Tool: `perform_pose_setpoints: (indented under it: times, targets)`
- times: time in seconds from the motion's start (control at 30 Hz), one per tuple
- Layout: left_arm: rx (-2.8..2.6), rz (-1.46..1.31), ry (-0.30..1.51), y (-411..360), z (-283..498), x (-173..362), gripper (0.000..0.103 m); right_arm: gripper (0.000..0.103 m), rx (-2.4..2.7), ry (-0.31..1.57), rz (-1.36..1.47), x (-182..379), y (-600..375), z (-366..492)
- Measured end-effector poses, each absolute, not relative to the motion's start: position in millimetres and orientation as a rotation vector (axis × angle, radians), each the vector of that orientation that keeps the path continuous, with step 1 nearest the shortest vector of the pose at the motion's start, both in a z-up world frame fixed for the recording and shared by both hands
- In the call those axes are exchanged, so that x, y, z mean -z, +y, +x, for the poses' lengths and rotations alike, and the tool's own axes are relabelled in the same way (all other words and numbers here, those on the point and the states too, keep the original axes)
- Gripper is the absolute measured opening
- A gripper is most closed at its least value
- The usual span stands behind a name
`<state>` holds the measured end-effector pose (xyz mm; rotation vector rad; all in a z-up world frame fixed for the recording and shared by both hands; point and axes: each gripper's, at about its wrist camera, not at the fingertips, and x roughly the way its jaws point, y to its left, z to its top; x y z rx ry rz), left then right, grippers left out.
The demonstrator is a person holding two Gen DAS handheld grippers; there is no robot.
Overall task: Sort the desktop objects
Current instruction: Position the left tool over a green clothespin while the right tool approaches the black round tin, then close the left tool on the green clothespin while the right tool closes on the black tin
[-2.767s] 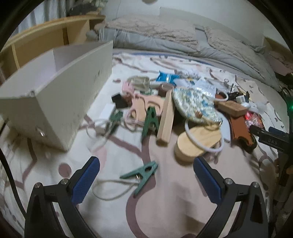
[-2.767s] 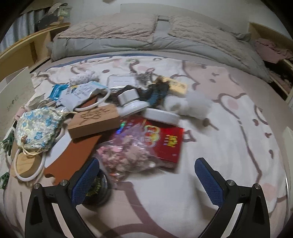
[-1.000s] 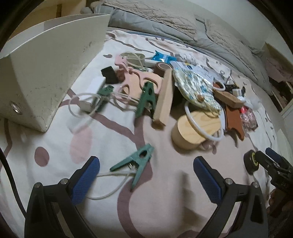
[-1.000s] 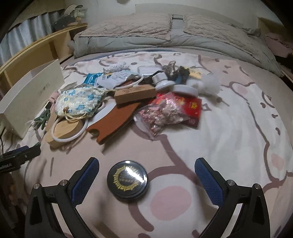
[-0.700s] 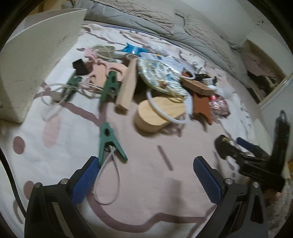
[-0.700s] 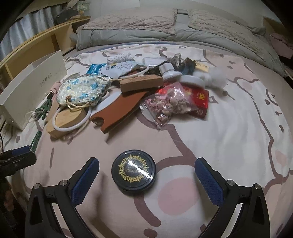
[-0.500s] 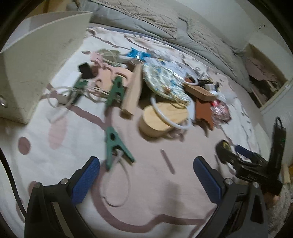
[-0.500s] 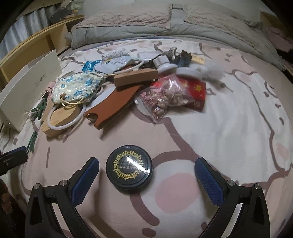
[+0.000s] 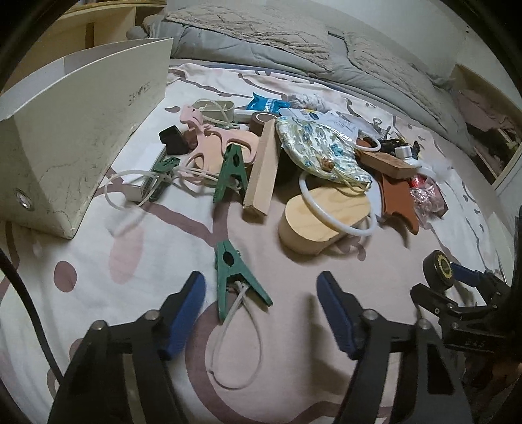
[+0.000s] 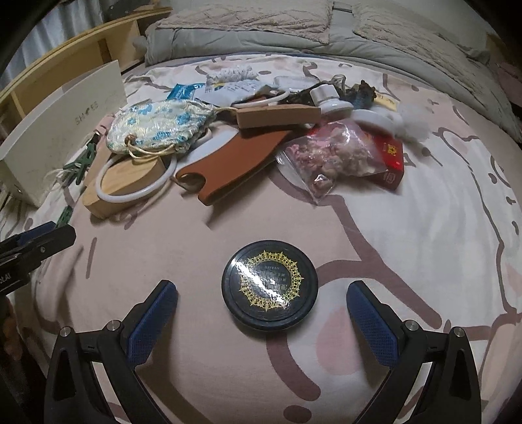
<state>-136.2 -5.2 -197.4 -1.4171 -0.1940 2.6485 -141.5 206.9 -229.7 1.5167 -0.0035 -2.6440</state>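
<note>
A green clothespin [image 9: 233,277] with a loop of white cord lies on the patterned bedspread. It sits between the blue pads of my left gripper [image 9: 259,287], whose jaws are closing; the pads do not touch it. A black round tin [image 10: 269,285] with a gold ornament on its lid lies flat between the fingers of my right gripper [image 10: 262,290], which stands open and apart from it. In the left wrist view the tin [image 9: 438,272] shows edge-on at the right, beside the right gripper [image 9: 456,283].
A white box [image 9: 75,130] stands at the left. Behind the grippers is a pile: floral pouch [image 9: 316,146], oval wooden box [image 9: 321,221] with a white ring, wooden block [image 9: 262,173], brown leather piece [image 10: 235,163], bag of pink bits [image 10: 329,153]. A grey duvet [image 10: 261,29] lies at the back.
My left gripper's jaws have narrowed around the green clothespin, which now lies straight between them. My right gripper has come slightly lower over the black tin.
</note>
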Motion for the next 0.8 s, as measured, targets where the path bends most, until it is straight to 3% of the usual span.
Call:
perform_pose_setpoints:
  times: [0.47,0.8]
  targets:
    - [-2.711,-1.461,-0.164,-9.4,-133.3,201.5,0.043,0.103,2.683,-0.016,1.49,233.3,206.1,-138.9]
    - [-2.728,-1.467,-0.145,-9.6,-132.4,201.3,0.039,0.103,2.711,-0.029,1.512,231.0,206.6,-139.3]
